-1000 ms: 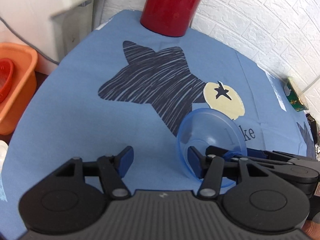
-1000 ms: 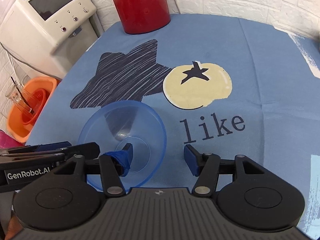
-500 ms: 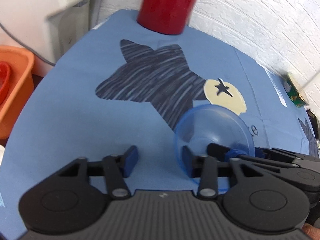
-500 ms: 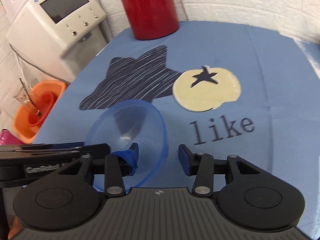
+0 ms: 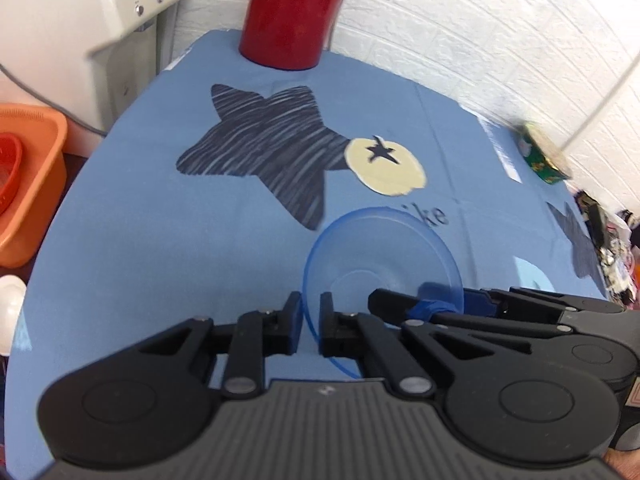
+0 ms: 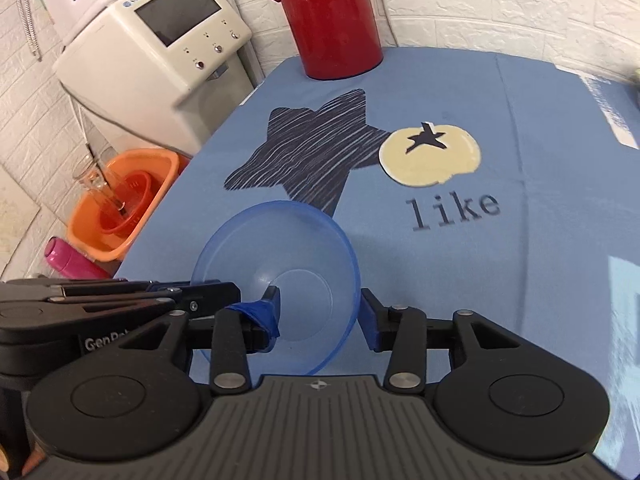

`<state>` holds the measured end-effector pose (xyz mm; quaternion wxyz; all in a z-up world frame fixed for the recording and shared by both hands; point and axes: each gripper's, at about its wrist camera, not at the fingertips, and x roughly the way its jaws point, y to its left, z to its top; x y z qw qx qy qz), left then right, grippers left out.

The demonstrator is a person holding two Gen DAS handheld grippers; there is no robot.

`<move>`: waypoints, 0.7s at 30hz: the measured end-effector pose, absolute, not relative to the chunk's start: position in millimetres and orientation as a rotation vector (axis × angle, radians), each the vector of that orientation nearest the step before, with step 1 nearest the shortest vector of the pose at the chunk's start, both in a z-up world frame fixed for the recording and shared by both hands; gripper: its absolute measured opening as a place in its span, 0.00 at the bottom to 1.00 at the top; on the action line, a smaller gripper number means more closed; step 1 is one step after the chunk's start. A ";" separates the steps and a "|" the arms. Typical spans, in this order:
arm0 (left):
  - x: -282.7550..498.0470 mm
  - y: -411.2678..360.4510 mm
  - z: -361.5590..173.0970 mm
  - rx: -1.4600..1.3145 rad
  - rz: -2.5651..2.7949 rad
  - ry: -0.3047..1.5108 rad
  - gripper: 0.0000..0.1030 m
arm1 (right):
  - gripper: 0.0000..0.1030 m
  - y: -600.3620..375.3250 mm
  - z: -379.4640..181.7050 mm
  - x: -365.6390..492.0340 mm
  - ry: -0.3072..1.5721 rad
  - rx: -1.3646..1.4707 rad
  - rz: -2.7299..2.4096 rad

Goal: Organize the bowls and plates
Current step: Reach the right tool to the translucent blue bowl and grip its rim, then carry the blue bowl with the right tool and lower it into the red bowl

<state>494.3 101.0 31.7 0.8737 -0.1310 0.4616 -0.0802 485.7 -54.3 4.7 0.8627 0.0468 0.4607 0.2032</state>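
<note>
We hold a clear blue bowl just above the blue-clothed table, near its front edge, below the printed star. Our left gripper has its fingers nearly closed on the bowl's near rim, one inside and one outside. Our right gripper stands wide, one finger inside the bowl and one outside its wall, not clamped, apparently to steady it. A red jug stands at the far edge, well apart

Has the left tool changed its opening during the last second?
Yes. The left tool has closed from wide open onto the rim of the blue bowl.
</note>
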 end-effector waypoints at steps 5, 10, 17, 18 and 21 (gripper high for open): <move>430.5 70.2 56.7 -0.226 -0.221 0.939 0.00 | 0.28 -85.7 24.1 418.6 0.948 0.119 0.390; 365.5 31.5 65.0 -0.186 -0.303 0.938 0.00 | 0.28 -119.1 32.1 347.6 0.938 0.134 0.328; 285.7 -23.2 57.2 -0.100 -0.396 0.942 0.00 | 0.28 -158.8 19.2 270.1 0.955 0.160 0.248; 276.7 -29.0 54.2 -0.089 -0.401 0.947 0.00 | 0.28 -162.4 15.8 262.4 0.960 0.165 0.243; 258.0 -39.7 42.7 -0.071 -0.418 0.970 0.00 | 0.28 -168.7 5.0 246.0 0.972 0.168 0.230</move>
